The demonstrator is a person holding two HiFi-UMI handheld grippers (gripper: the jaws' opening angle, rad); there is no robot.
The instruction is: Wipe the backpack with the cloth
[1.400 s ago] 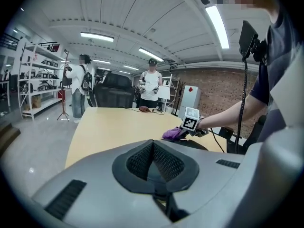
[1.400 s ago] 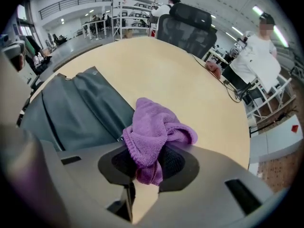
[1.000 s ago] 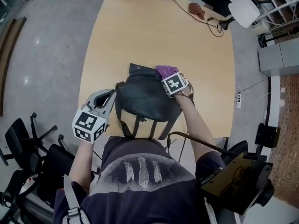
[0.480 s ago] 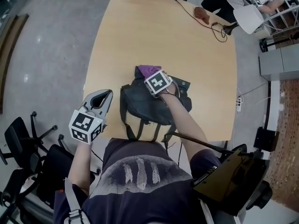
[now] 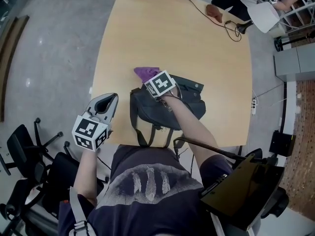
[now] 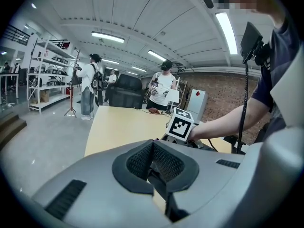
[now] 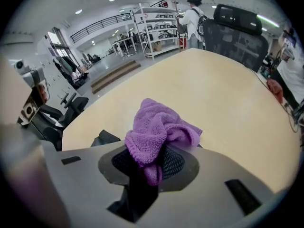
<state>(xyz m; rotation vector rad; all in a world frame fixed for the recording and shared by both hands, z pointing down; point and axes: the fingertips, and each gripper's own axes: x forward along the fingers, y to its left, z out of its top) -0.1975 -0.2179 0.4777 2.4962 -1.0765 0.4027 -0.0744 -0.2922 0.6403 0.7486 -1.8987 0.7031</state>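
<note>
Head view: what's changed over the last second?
The right gripper, fingers clamped on the purple cloth, swept leftward across the backpack along its far edge. The left gripper stayed left of it, shut and empty; nothing was let go.

A purple cloth (image 7: 159, 127) is seen between the black, mesh-patterned pads (image 7: 175, 162) of the pale grey right gripper (image 7: 151, 164). Under that gripper, a backpack (image 5: 165, 109) of dark charcoal is shown against a table (image 5: 172, 38) of plain light wood tone. The right gripper's cube (image 5: 159, 83) is patterned with black squares on white. The same pattern is borne by the cube (image 5: 91, 132) of the grey left gripper (image 5: 105, 103). Well beyond the right gripper, a reddish-brown thing (image 5: 215, 12) and a black cable (image 5: 231, 29) are seen. The floor (image 5: 49, 43) beside the left gripper is mottled grey.
</note>
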